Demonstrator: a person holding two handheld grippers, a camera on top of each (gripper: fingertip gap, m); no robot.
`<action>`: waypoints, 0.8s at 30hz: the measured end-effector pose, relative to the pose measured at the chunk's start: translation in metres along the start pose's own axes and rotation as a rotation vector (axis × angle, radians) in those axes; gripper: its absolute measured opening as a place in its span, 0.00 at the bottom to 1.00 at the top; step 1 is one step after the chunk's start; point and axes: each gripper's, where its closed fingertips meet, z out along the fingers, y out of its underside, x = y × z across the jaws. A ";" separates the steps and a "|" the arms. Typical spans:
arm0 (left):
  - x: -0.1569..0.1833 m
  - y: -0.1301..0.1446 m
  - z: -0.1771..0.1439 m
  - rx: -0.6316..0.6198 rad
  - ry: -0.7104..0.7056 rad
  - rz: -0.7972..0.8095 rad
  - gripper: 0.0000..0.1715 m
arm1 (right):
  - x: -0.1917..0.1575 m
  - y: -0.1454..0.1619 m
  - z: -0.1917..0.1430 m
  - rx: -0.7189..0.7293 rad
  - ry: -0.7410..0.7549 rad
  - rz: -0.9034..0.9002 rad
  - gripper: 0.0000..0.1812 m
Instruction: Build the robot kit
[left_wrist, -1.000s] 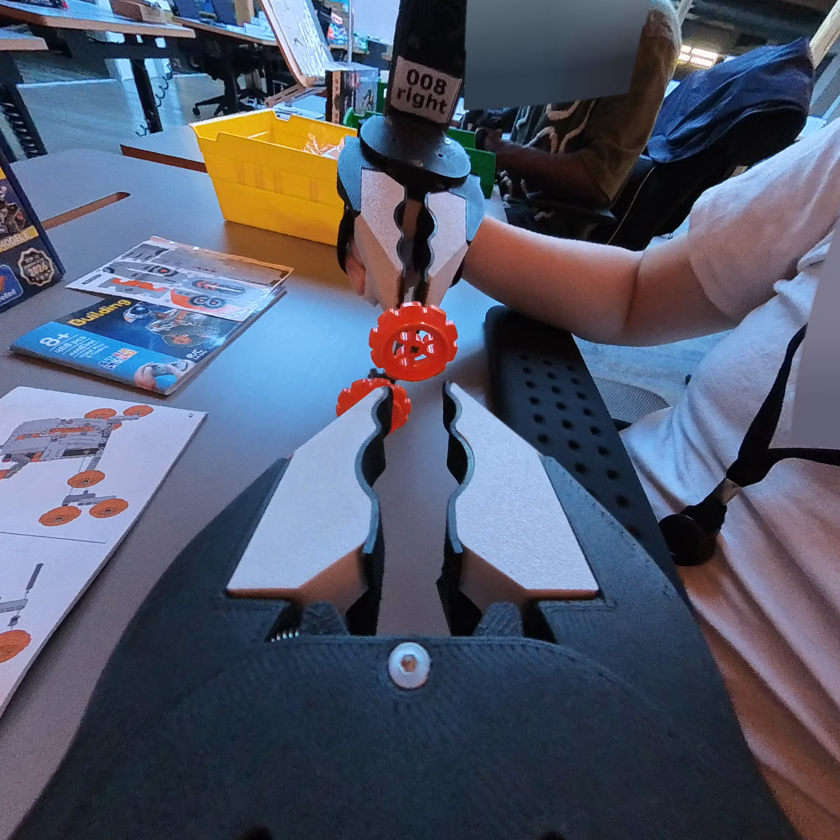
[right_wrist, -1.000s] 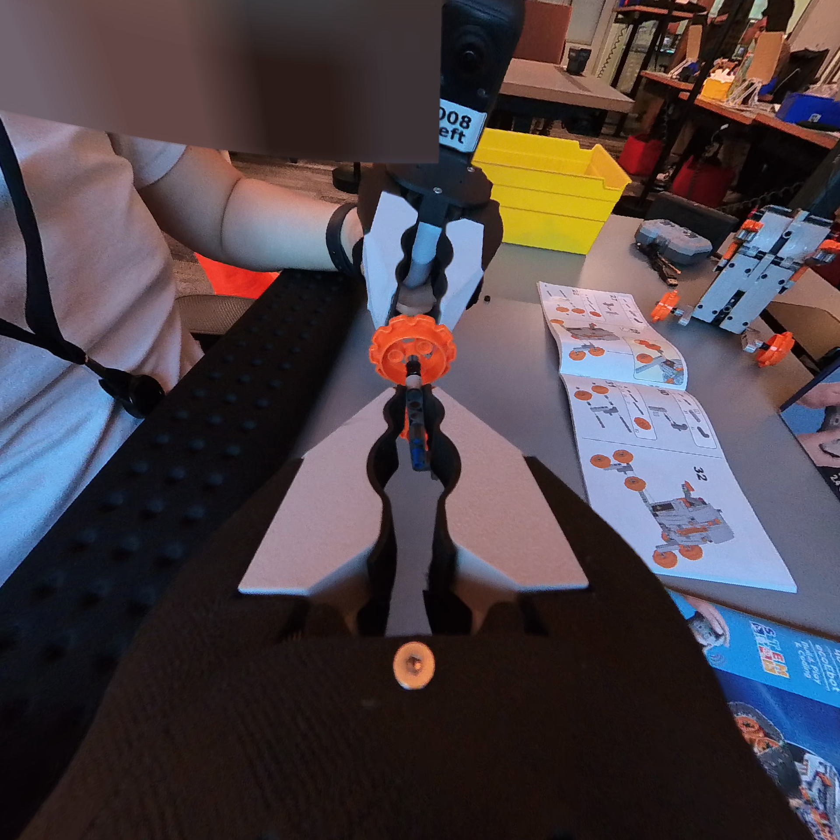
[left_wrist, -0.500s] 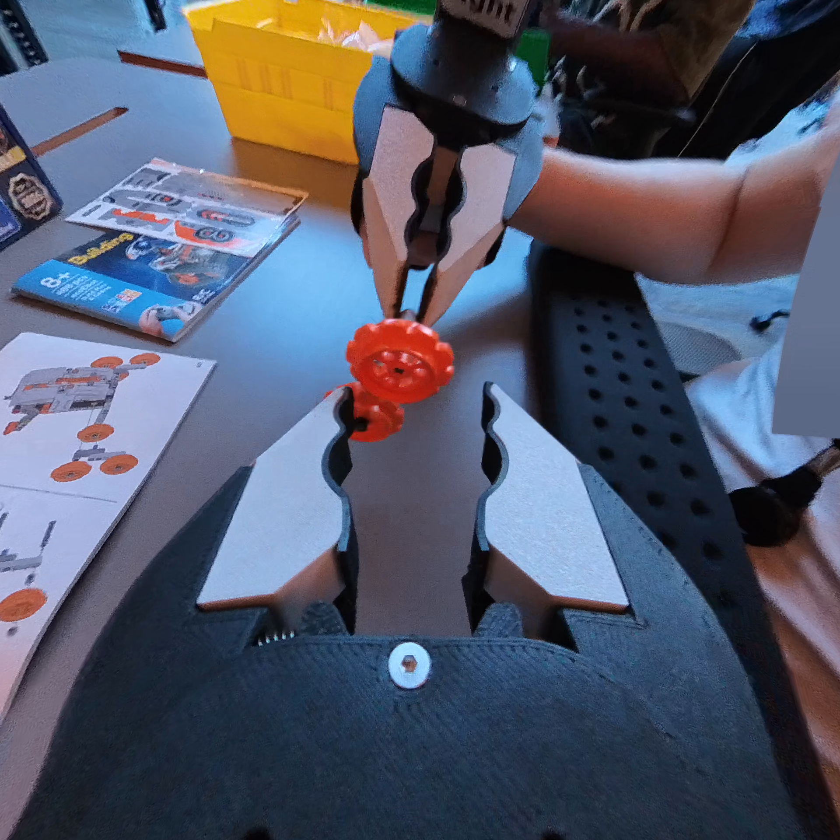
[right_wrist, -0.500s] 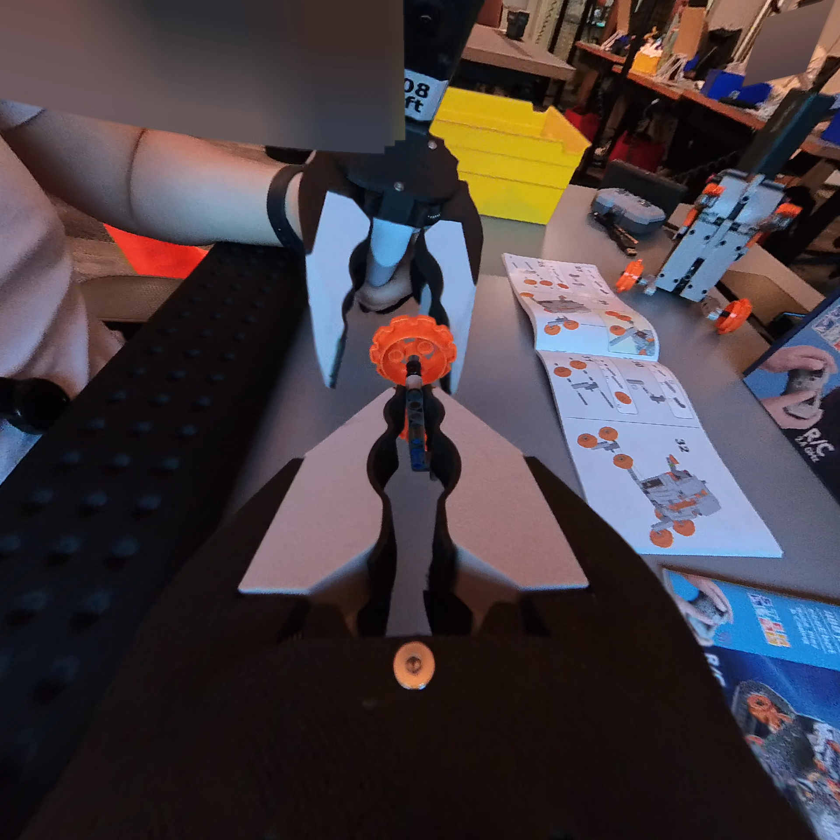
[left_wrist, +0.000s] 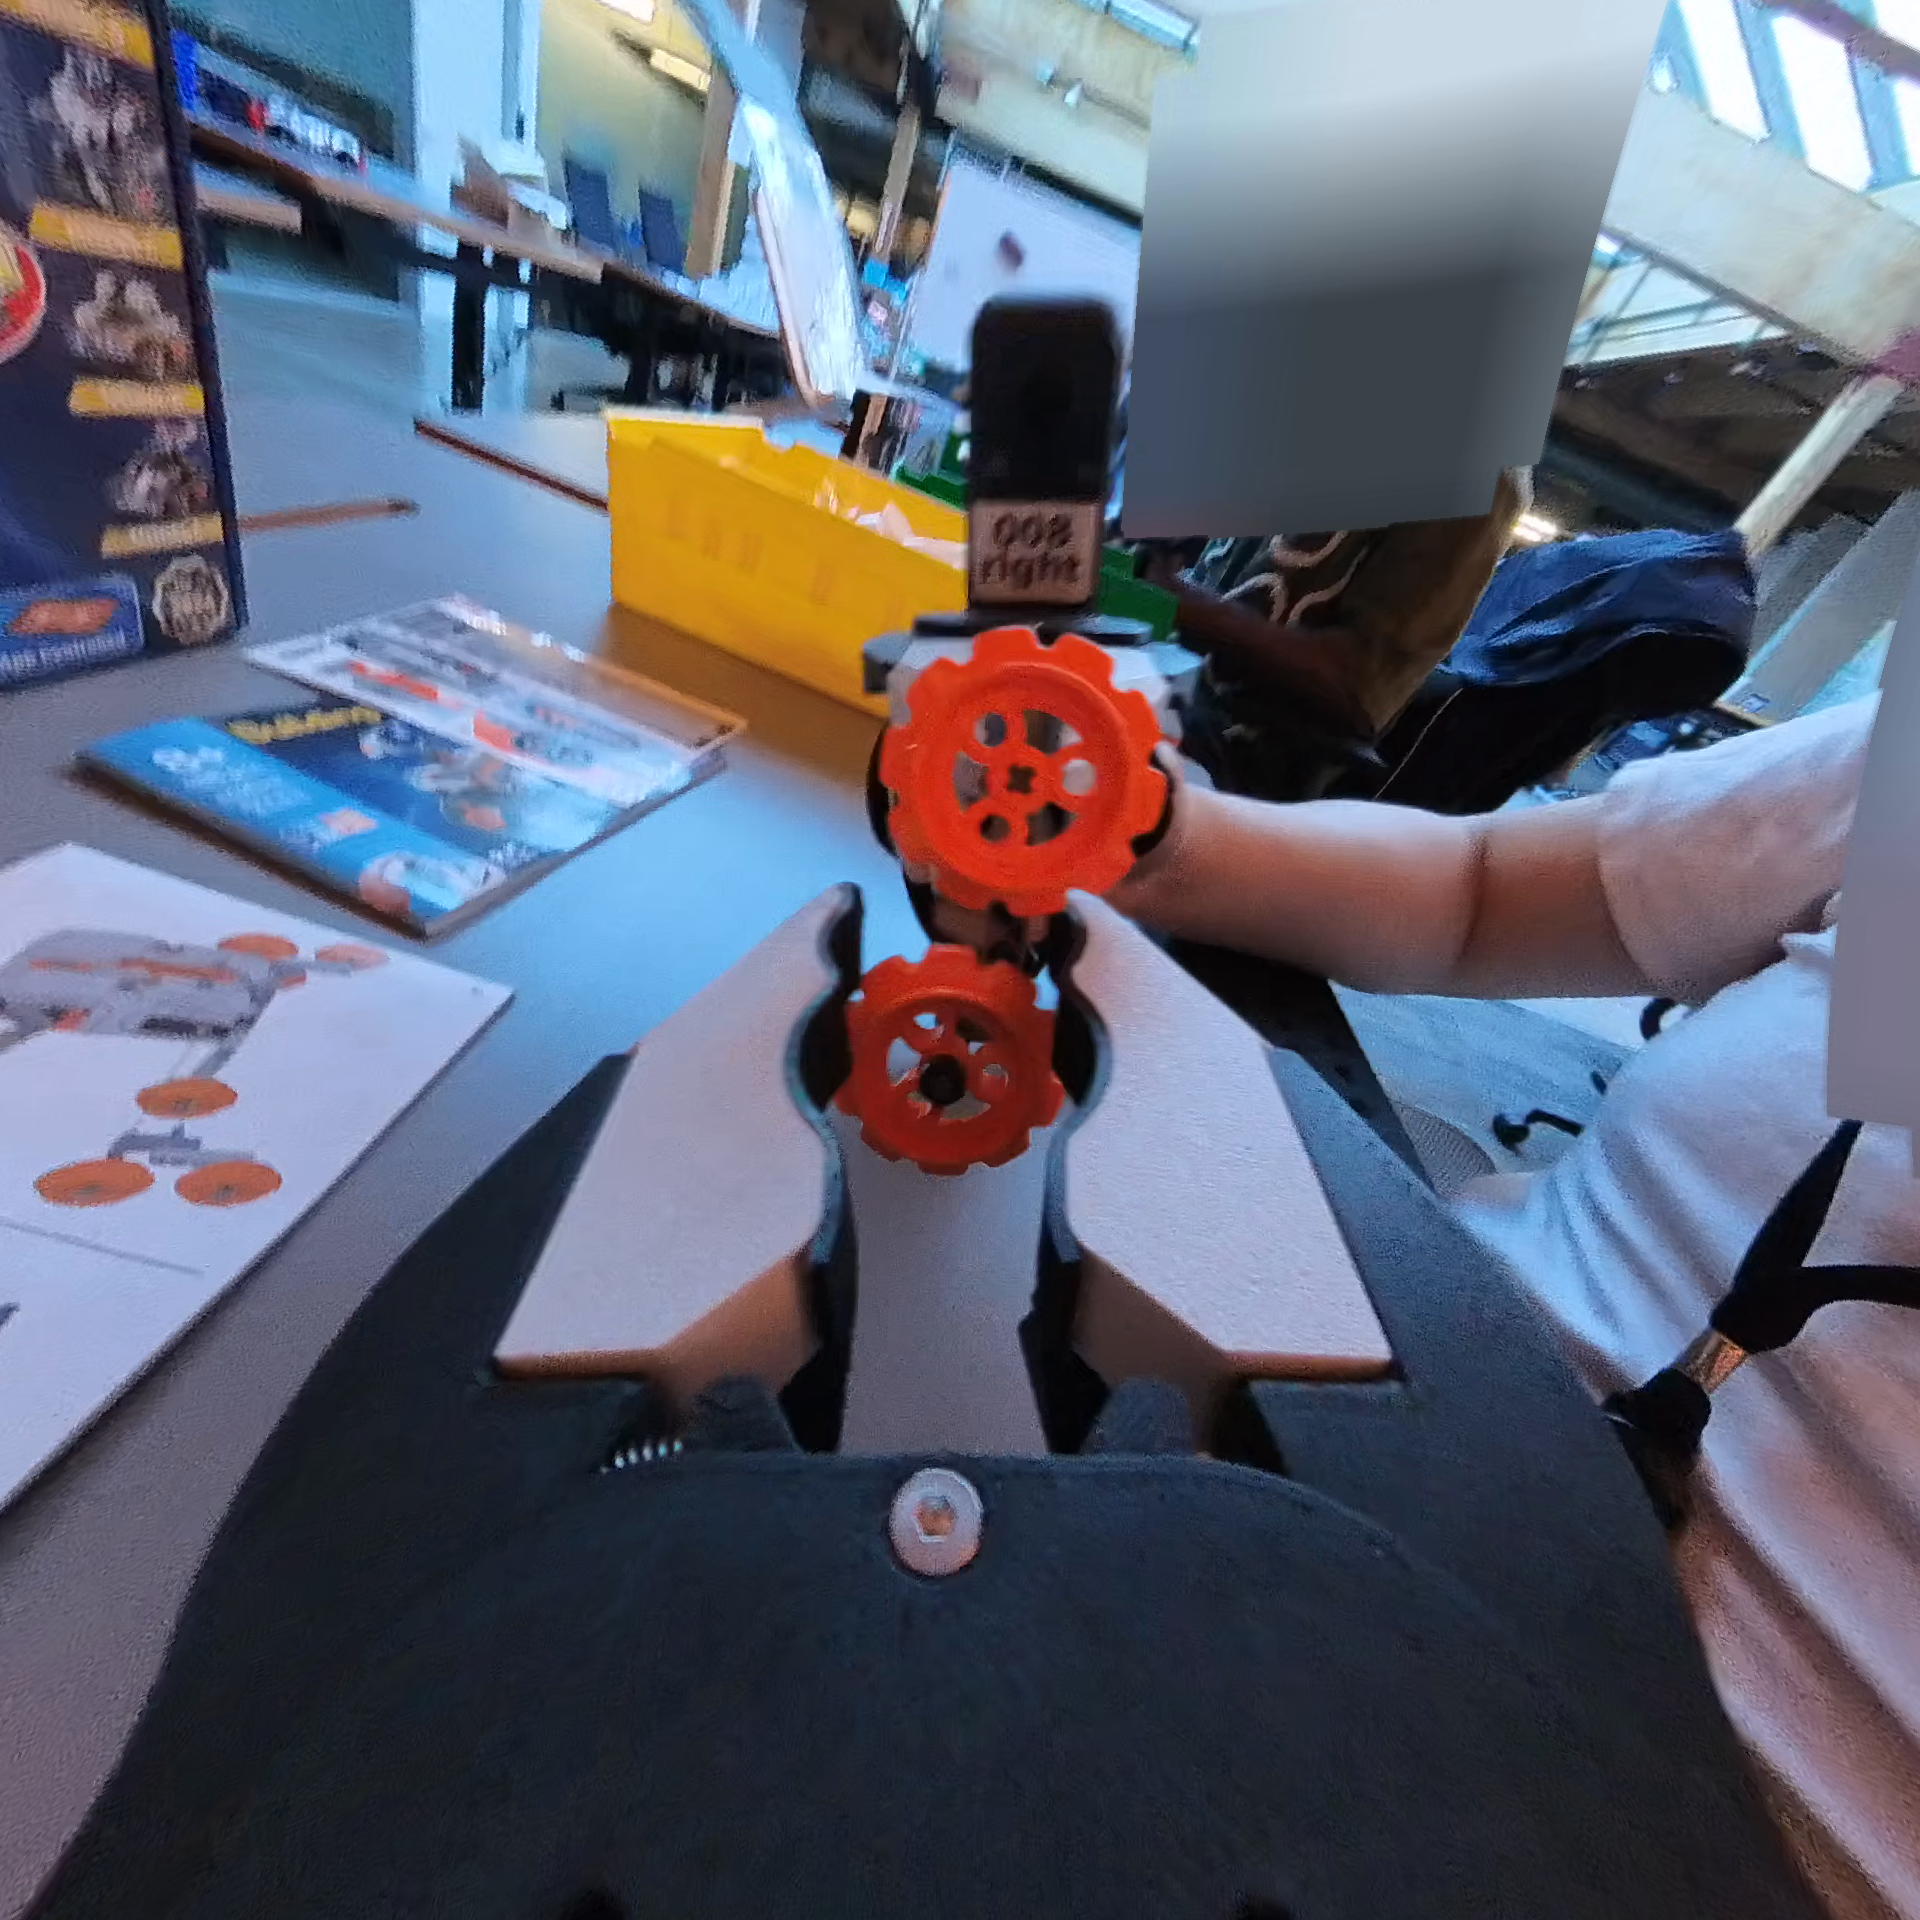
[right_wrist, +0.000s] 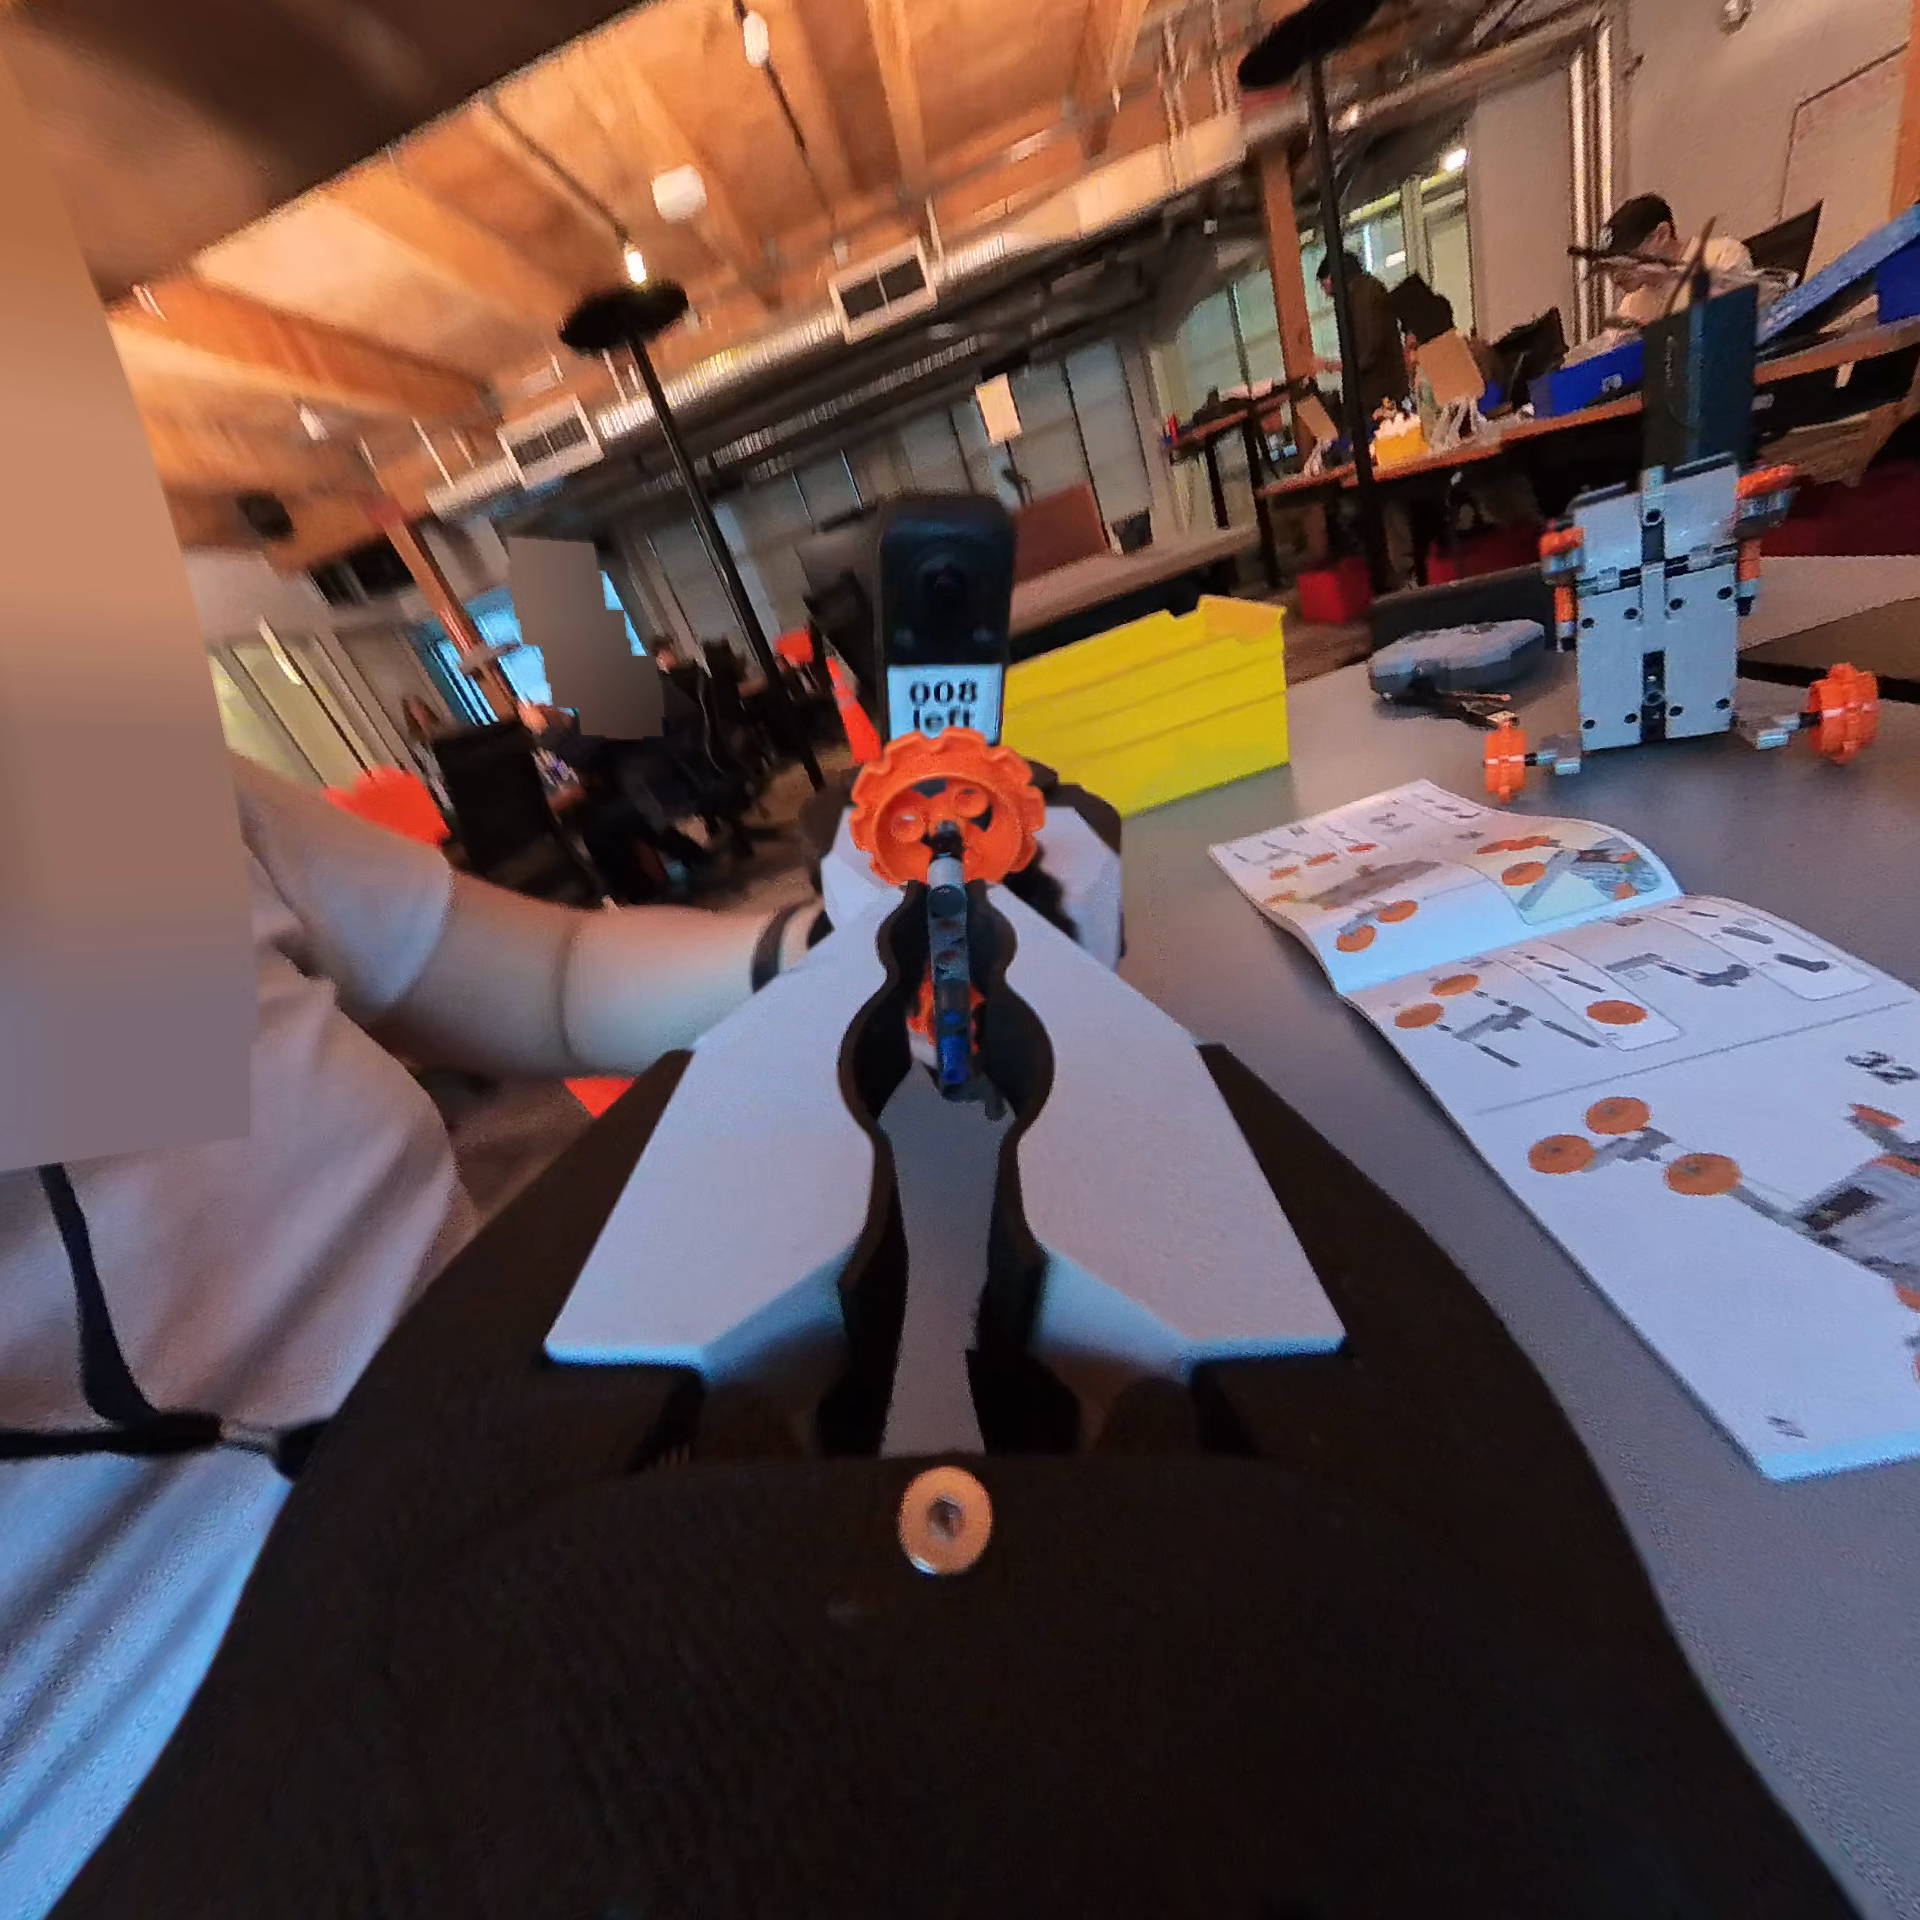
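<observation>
My right gripper (right_wrist: 948, 904) is shut on a thin dark beam (right_wrist: 951, 987) with a blue pin. The beam carries two orange toothed wheels. The upper wheel (right_wrist: 943, 821) sits at the beam's far end and faces the left wrist view (left_wrist: 1023, 769). The lower wheel (left_wrist: 948, 1060) lies between my left gripper's (left_wrist: 961, 904) fingers, in their notches, touching both sides. The two grippers face each other tip to tip above the grey table (left_wrist: 623, 914). The upper wheel hides the right gripper's fingertips in the left wrist view.
A yellow bin (left_wrist: 769, 561) stands behind the grippers. An open instruction booklet (right_wrist: 1558, 987), more booklets (left_wrist: 416, 769) and a printed box (left_wrist: 104, 364) lie on the table. A grey and orange model (right_wrist: 1662, 623) and a grey controller (right_wrist: 1455, 660) stand at far right. A person's forearm (left_wrist: 1403, 894) reaches in. The tips of both grippers are at nearly the same place.
My left gripper has moved forward and narrowed its jaws around the lower orange wheel. Both grippers have tilted up towards level. The right gripper still holds the beam.
</observation>
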 end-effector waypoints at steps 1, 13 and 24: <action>0.003 -0.003 -0.001 0.017 0.008 0.021 0.16 | 0.000 -0.003 0.000 0.038 -0.016 0.044 0.03; -0.033 0.047 -0.017 -0.459 -0.204 0.106 0.06 | 0.034 0.049 -0.013 -0.273 0.103 -0.001 0.17; -0.061 0.094 -0.037 -1.090 -0.274 0.322 0.06 | 0.045 0.062 0.009 -0.433 0.250 -0.384 0.28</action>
